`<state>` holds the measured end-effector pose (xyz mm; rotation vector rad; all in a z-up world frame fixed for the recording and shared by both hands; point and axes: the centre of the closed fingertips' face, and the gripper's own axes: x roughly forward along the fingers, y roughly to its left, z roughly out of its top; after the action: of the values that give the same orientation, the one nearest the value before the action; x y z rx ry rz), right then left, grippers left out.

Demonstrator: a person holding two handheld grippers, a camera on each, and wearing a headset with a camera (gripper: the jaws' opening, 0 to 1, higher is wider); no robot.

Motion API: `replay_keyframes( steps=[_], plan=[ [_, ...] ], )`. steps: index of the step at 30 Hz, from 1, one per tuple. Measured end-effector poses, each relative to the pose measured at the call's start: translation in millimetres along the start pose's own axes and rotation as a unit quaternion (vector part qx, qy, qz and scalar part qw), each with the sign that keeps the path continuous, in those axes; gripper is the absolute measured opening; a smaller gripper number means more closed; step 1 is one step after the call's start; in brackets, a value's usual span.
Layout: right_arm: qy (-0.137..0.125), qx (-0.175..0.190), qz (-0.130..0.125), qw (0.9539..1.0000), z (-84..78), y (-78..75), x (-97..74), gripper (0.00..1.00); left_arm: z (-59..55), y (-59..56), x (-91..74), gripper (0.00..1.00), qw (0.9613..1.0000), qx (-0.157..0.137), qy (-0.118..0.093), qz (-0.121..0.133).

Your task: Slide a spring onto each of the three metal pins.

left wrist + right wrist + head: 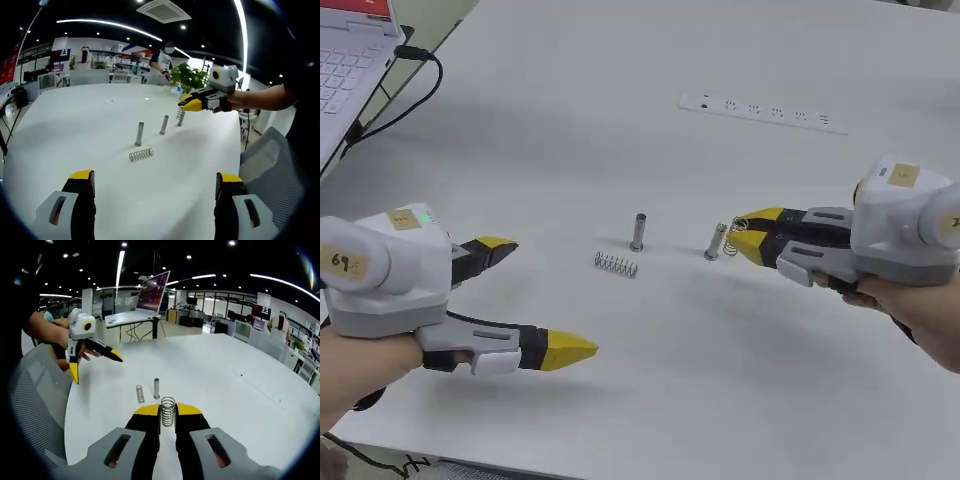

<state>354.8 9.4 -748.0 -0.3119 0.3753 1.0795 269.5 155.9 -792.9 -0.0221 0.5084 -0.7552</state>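
In right claw (168, 410) — spring (168, 418) upright, long axis vertical.

"69" on tan label (342, 263), left gripper (550, 295)

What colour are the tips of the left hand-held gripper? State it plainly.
Yellow. The tips of the left hand-held gripper show best in the head view.

Reads as smooth, matt white across the table (620, 100). Dull grey metal with a faint sheen on the pins (639, 231). Thin, bright steel wire in the loose spring (616, 264) and the held spring (168, 411). Matt white and grey plastic on the left gripper (550, 295) and right gripper (738, 234), satin yellow at the tips. Tan paper stickers (404, 219) on the housings. Smooth white plastic on the power strip (763, 111).
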Motion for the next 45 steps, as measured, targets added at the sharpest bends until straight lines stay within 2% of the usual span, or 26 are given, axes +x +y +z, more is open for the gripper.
replay_keyframes(
  steps=[8, 15, 19, 23, 45],
  plan=[
    [-0.011, 0.018, -0.018, 0.9996, 8.7, -19.7, 5.7, 0.08, -2.7, 2.7, -3.0, 0.98, 1.0, -0.006, 0.0, 0.005],
    [-0.016, 0.037, -0.024, 0.9989, 10.4, -26.0, 12.3, 0.08, -4.1, 4.8, -4.7, 0.98, 1.0, -0.007, 0.0, 0.007],
    [-0.011, 0.038, -0.026, 0.9988, 7.5, -28.7, 15.7, 0.08, -4.9, 4.8, -5.6, 0.98, 1.0, -0.007, 0.001, 0.007],
    [-0.013, 0.055, -0.028, 0.998, 5.1, -32.6, 17.0, 0.08, -5.7, 4.7, -6.4, 0.98, 0.9999, -0.008, 0.001, 0.008],
    [-0.004, 0.071, -0.019, 0.9973, -2.7, -27.8, 23.1, 0.08, -6.9, 5.4, -7.9, 0.98, 0.9999, -0.011, 0.001, 0.008]
  ],
)
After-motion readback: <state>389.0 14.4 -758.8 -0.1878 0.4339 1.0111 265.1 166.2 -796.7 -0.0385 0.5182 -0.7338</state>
